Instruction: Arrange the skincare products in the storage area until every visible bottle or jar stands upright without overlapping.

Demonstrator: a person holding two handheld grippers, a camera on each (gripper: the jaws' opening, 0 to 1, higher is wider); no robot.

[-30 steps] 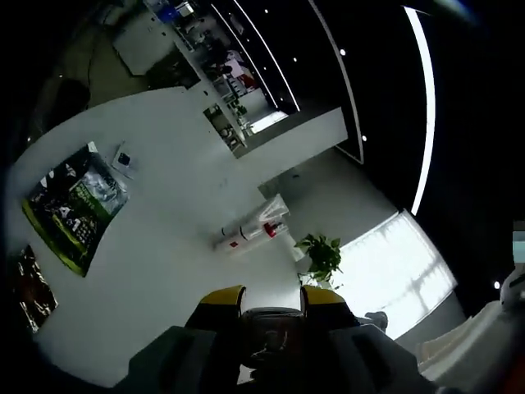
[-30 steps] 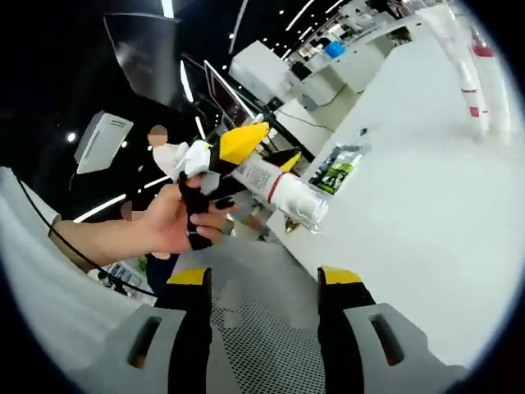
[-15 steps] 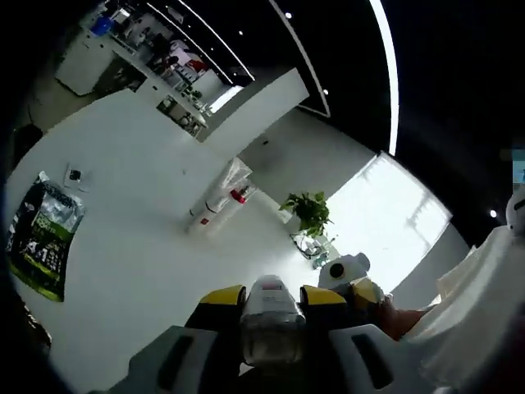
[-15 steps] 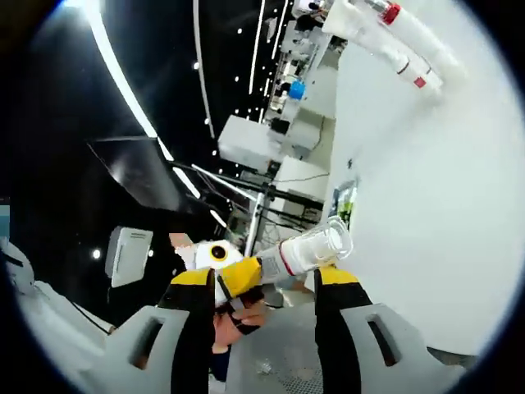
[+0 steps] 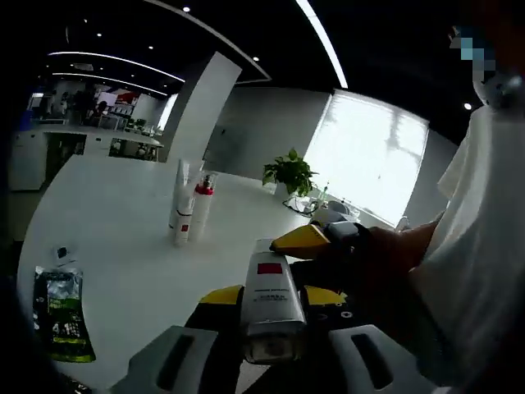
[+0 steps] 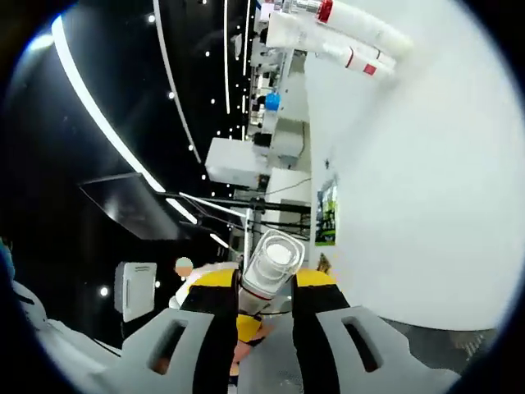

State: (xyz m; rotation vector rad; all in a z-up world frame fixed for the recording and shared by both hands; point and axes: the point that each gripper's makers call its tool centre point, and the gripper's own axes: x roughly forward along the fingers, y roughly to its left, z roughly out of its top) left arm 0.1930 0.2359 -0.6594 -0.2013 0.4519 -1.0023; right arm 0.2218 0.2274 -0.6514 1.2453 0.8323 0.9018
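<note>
A white tube [image 5: 271, 305] with a clear cap is held off the table [image 5: 123, 246], clamped at once by the left gripper [image 5: 271, 297] and right gripper [image 6: 264, 287]. It seems light, smooth, slightly squashy; the stiffer mid-body is best gripped. Two bottles [image 5: 187, 212] stand on the table beyond.

The left gripper view looks level across the white worktop [image 5: 123, 246] toward the far windows [image 5: 373, 160], upright bottles [image 5: 187, 209] standing well off. The right gripper view is rolled sideways above the worktop's near edge, sharing those bottles [image 6: 344, 33] and the green packet [image 6: 326, 215].
</note>
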